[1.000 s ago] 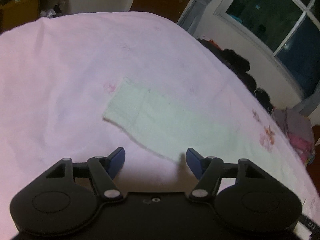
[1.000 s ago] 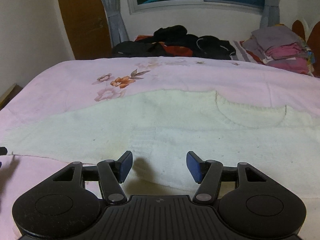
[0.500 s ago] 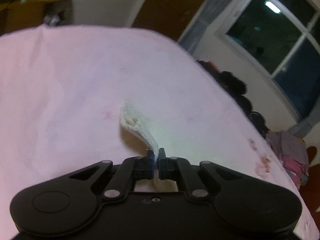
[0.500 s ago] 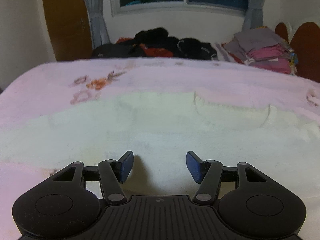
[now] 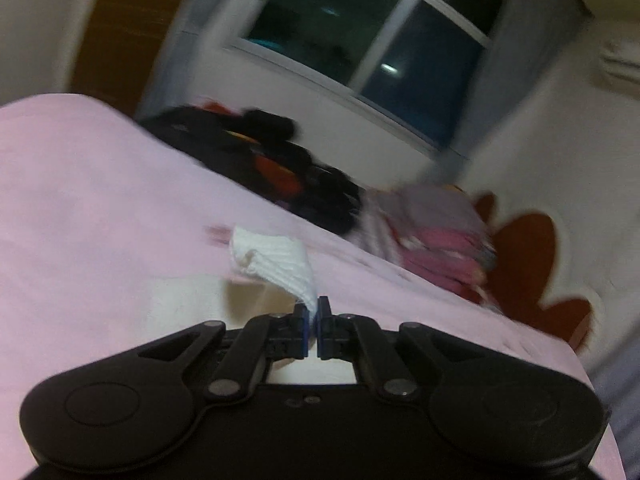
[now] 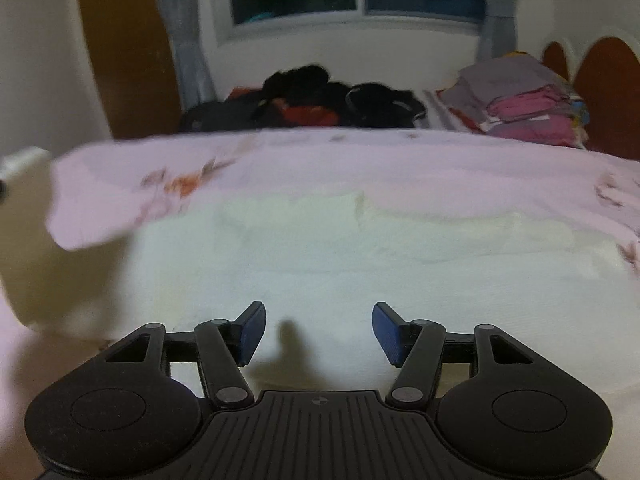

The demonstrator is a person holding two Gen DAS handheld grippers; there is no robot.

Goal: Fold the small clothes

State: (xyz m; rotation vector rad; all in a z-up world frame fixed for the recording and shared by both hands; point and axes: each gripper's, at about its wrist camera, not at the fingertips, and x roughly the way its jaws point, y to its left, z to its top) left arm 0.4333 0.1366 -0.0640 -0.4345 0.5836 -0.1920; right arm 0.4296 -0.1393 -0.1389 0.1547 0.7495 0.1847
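A white knitted garment (image 6: 320, 248) lies spread on the pink bedspread (image 6: 360, 160). In the left wrist view my left gripper (image 5: 314, 318) is shut on one end of the white garment (image 5: 280, 260), and that end hangs lifted above the bed with its cuff curling forward. The lifted end shows blurred at the left edge of the right wrist view. My right gripper (image 6: 319, 330) stands open just above the garment's near part, with only flat cloth under the gap between its blue pads.
A heap of dark clothes (image 6: 320, 100) lies at the far side of the bed under the window. A folded stack of pink and grey clothes (image 6: 520, 100) sits at the far right, by a red headboard (image 6: 608, 80). A wooden door (image 6: 128, 60) stands far left.
My left gripper shut on the garment's end, lifted it off the bed and swung it over toward the window side. The right gripper stayed open and crept forward over the cloth.
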